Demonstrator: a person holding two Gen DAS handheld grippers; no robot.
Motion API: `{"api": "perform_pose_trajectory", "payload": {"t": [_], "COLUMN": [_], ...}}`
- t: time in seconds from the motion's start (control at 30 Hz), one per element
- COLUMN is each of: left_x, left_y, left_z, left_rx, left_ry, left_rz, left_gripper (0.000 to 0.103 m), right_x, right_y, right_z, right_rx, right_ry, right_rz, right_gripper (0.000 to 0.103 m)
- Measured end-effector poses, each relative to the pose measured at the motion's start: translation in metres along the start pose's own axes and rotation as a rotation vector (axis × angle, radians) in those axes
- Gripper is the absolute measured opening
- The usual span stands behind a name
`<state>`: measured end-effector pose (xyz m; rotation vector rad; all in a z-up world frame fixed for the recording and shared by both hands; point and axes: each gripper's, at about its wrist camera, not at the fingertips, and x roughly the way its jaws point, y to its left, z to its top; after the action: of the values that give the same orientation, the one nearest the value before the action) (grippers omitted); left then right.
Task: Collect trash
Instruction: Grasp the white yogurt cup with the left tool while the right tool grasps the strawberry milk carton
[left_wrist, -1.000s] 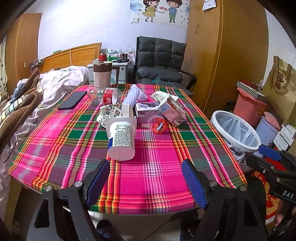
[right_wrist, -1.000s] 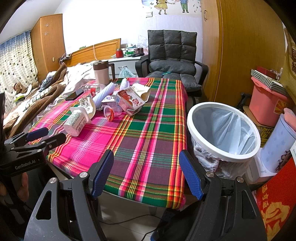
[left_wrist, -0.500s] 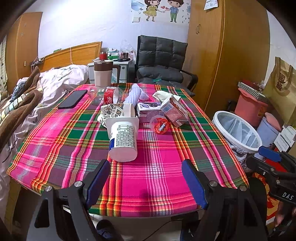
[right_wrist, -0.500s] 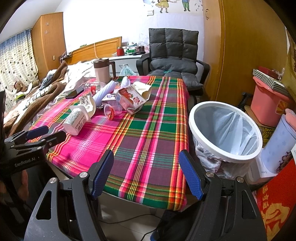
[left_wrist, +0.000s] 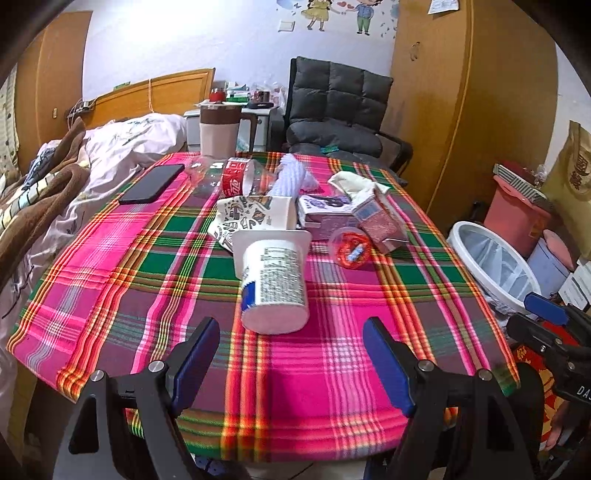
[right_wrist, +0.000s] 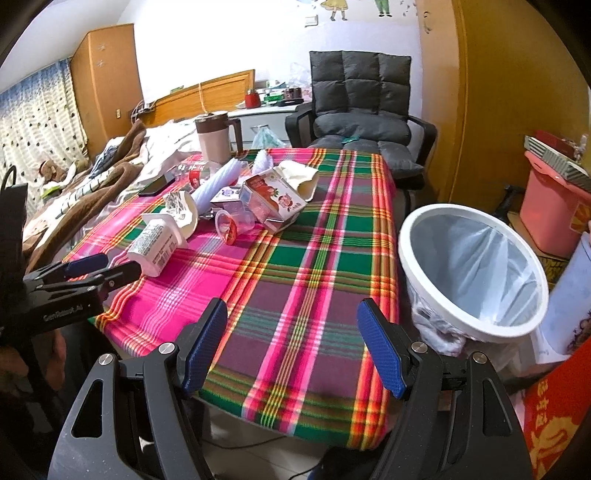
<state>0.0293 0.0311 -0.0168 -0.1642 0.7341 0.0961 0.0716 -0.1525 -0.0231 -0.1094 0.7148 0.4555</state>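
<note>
My left gripper (left_wrist: 291, 354) hangs over the near edge of the table (left_wrist: 110, 280), its blue fingers (left_wrist: 194, 360) spread wide with nothing between them. Just ahead of them a white yogurt cup (left_wrist: 273, 280) lies on its side on the plaid cloth, base toward me. My right gripper (right_wrist: 293, 343) is also spread wide and empty, over the near right corner of the table, beside the white trash bin (right_wrist: 469, 273), which stands on the floor lined with a clear bag.

Behind the yogurt cup the rest of the trash sits bunched together: a patterned paper cup (left_wrist: 255, 218), a small clear cup with red inside (left_wrist: 351, 249), a reddish carton (left_wrist: 376, 221), a purple-printed box (left_wrist: 325, 210) and a clear bottle with a red label (left_wrist: 229, 177). A black phone (left_wrist: 151, 183) lies apart at the far left.
</note>
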Motion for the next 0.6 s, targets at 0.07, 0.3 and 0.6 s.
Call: {"api": "perform_pose_trajectory", "payload": {"t": [0.07,0.3,0.6], "left_x": [0.005,0.030,0.051], "left_y": [0.004,0.014,0.019], "left_z": [0.003,0.014,0.019], "left_rx": [-0.007,-0.045,-0.056], "left_ry": [-0.005,0.034,0.058], "left_rz": [0.002,0.001,-0.030], "left_gripper": [0.079,0.079,0.062], "right_x": [0.004,0.020,0.046], "right_y": [0.001,-0.002,-0.006], "right_z": [0.004,0.020,0.042], "right_rx": [-0.008,-0.017,-0.065], "right_ry": [-0.002,0.002,0.014], "right_rz": [0.013,0.034,0.058], "right_gripper": [0.074,0.074,0.074]}}
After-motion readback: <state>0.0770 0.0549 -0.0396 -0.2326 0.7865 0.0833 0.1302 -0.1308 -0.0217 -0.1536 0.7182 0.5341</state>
